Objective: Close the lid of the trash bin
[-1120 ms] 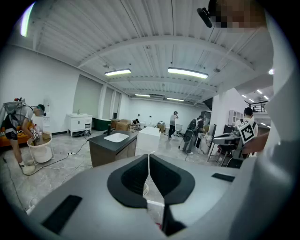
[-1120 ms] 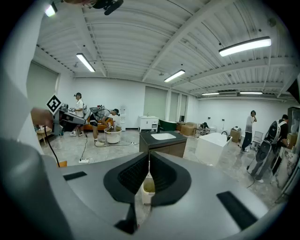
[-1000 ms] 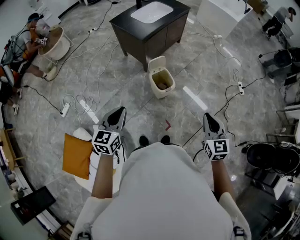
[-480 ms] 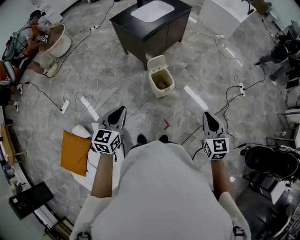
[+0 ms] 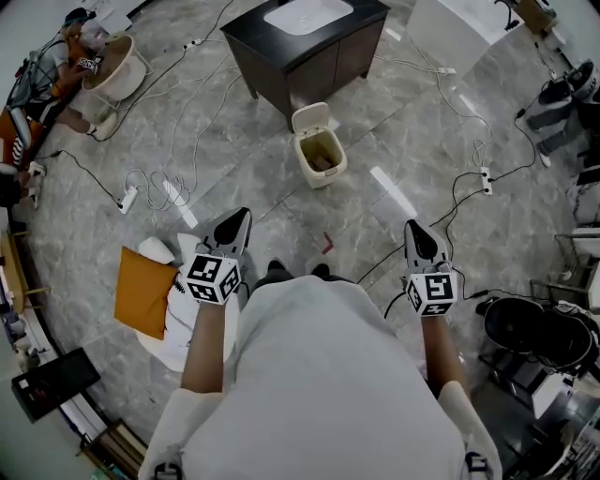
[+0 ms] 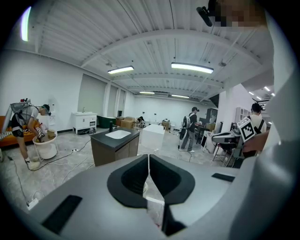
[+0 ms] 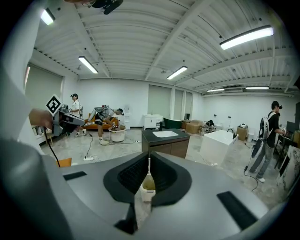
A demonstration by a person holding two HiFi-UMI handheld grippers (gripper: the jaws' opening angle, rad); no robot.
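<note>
While the person stands on the grey marbled floor [image 5: 234, 159], the trash bin [image 5: 320, 159] sits ahead of both grippers and well apart from them. It is just in front of the dark vanity cabinet [image 5: 314, 67], whose top carries a white basin [image 5: 307, 13]. The bin's lid [image 5: 311, 117] is tipped up at the rear rim, on the cabinet side, so the cream interior is exposed (something brown lies inside).

Left gripper [image 5: 245, 215]: jaws pressed together with nothing between them, held out in front of the body at the head view's left.

Right gripper [image 5: 411, 226]: jaws likewise closed and empty, held about level with the left one. In the right gripper view the distant bin shows in line with the seam of the closed jaws.

A small red mark [image 5: 326, 244] lies on the floor between the two grippers. An orange flat pad [image 5: 142, 291] rests on a white object beside the left gripper. White cables run across the floor to a power strip [image 5: 128, 199] at the left and to another power strip [image 5: 485, 176] at the right.
</note>
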